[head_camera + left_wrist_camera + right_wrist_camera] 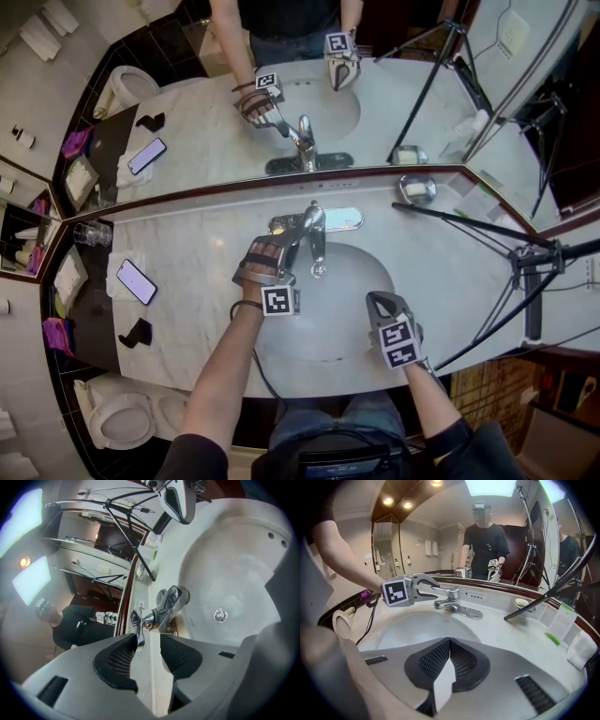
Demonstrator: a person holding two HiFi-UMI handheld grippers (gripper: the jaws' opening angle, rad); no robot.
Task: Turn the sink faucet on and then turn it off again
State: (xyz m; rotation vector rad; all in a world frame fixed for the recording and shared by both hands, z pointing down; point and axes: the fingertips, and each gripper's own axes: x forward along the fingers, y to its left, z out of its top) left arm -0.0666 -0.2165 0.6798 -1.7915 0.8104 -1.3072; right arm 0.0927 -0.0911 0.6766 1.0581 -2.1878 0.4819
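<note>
The opening step looks to be in hand, with the lever being engaged before any water runs. No stream shows under the spout and the basin looks dry, though I cannot rule out that the faucet was already cycled. The faucet stands at 12 o'clock of the basin, on the counter's back edge under the mirror. The left gripper reaches in from about 10 o'clock with its jaws moderately apart, bracketing the lever. The lever's flat tip lies against one pad while the other pad stands clear, so nothing is clamped yet. The right gripper hangs at about 4 o'clock over the basin's rim, pads pressed together on nothing, well apart from the faucet. The next move probably calls for a light pinch or a simple upward nudge of the lever, keeping the pad square to that thin blade because polished chrome may slip. The faucet is mirror-bright metal with a curved spout, a single slim lever and a flat oblong base plate. The basin is a smooth white oval bowl, and the countertop is pale, faintly veined stone. The gripper fingers are matte grey plastic with dark, grid-textured pads — grippy against the slick metal.
</note>
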